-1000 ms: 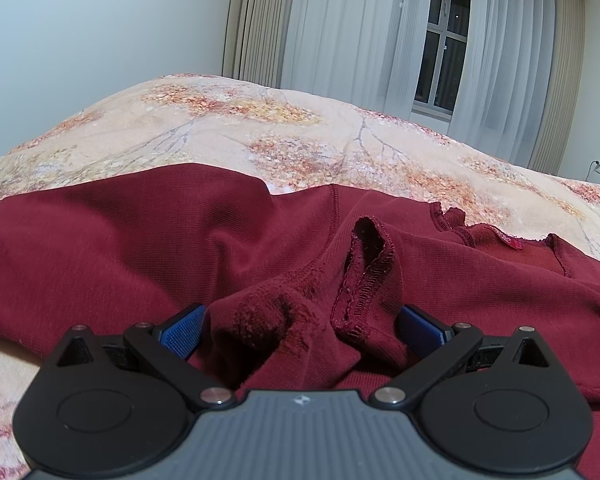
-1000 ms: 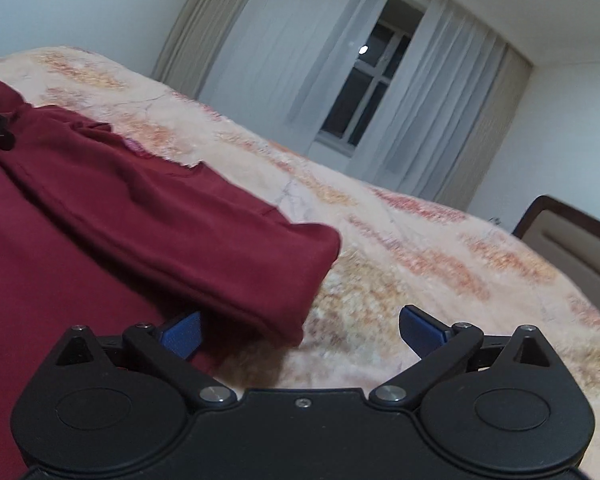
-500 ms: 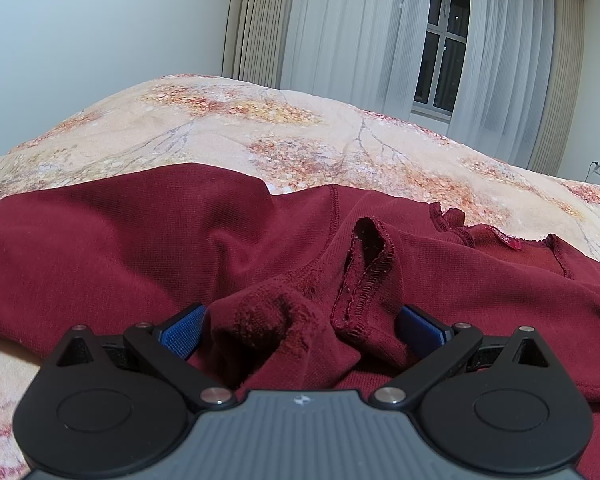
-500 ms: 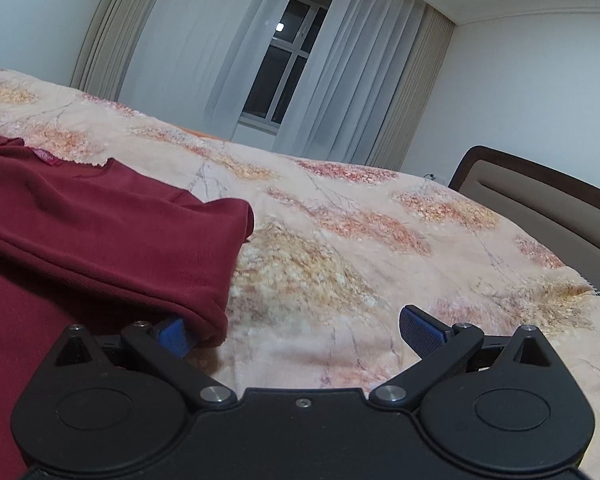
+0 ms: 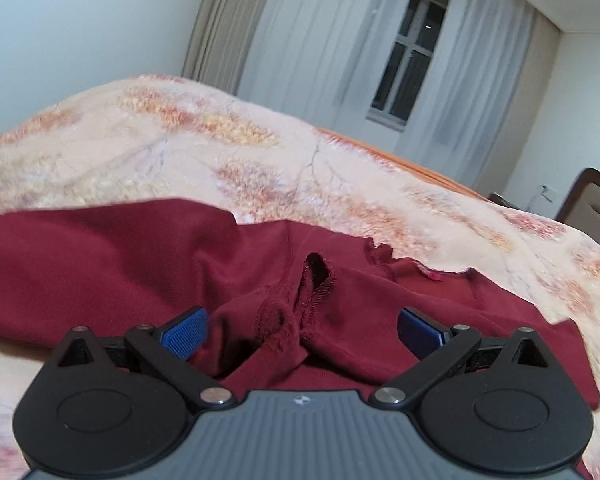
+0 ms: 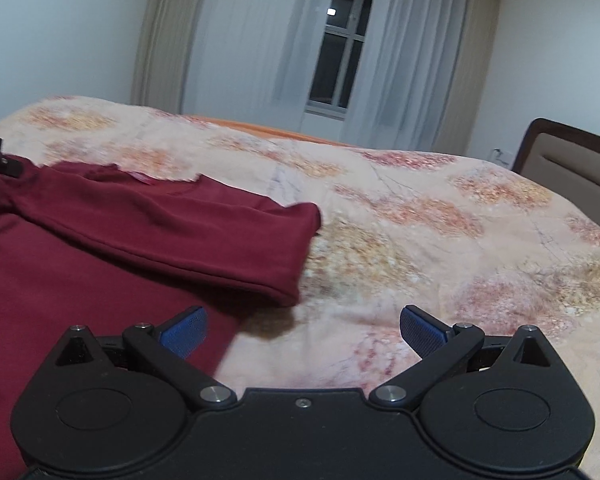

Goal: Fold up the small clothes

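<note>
Maroon garment spread on the bed

While the maroon garment point(image 5: 100, 256) lies on the floral bedspread point(image 6: 420, 240), its bunched cuff sits between the gaping left tongs point(image 5: 302, 326); the right tongs point(image 6: 302, 326), also wide apart, straddle its edge, gripping nothing

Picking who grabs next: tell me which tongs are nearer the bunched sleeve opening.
Left. The left tongs straddle the bunched sleeve opening, open. The right tongs hang open over the shirt's far edge.
</note>
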Action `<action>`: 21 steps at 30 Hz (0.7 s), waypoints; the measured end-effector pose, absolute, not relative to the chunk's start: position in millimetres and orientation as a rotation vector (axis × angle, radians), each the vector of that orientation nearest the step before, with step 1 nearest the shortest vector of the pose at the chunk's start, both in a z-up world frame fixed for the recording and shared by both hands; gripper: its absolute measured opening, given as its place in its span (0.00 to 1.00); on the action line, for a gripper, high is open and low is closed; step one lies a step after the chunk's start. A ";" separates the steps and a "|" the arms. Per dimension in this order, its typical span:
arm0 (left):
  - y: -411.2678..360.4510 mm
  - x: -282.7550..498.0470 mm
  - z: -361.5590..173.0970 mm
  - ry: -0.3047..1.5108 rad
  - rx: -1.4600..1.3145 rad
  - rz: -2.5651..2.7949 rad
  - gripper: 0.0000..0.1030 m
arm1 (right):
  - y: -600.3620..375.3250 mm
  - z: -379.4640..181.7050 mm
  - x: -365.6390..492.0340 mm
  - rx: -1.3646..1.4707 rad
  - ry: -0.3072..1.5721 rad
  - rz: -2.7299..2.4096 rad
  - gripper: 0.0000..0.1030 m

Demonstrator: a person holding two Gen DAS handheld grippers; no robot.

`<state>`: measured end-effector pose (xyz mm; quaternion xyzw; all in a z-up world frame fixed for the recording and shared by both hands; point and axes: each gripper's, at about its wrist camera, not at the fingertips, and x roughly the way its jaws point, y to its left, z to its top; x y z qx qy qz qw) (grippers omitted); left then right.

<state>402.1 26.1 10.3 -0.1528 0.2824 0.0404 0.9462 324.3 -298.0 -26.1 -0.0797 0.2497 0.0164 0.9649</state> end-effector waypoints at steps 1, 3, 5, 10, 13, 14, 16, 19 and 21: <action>29.5 393.9 14.2 0.575 -0.297 0.091 1.00 | -293.8 -20.8 316.5 -0.144 0.502 0.061 0.99; 40.9 376.7 19.7 0.581 -0.269 0.120 1.00 | -284.8 -13.2 303.7 -0.107 0.500 0.118 0.99; 58.0 360.2 22.2 0.592 -0.262 0.156 1.00 | -273.5 -9.4 291.0 -0.069 0.504 0.176 0.99; 119.9 320.5 21.2 0.627 -0.336 0.264 1.00 | -236.9 -13.1 270.4 -0.019 0.526 0.272 0.99; 157.0 303.0 15.7 0.630 -0.395 0.342 1.00 | -215.3 -17.4 264.5 0.021 0.530 0.314 0.99; 168.0 298.5 12.9 0.629 -0.420 0.363 1.00 | -209.2 -18.8 263.4 0.041 0.531 0.326 0.99; 189.3 290.2 5.3 0.621 -0.492 0.398 1.00 | -198.9 -22.5 262.8 0.091 0.536 0.352 0.99; 213.1 282.8 -8.0 0.575 -0.622 0.431 1.00 | -188.2 -30.6 264.6 0.152 0.553 0.374 0.99; 221.9 278.3 -11.6 0.515 -0.682 0.443 1.00 | -182.9 -37.4 267.8 0.163 0.570 0.363 0.99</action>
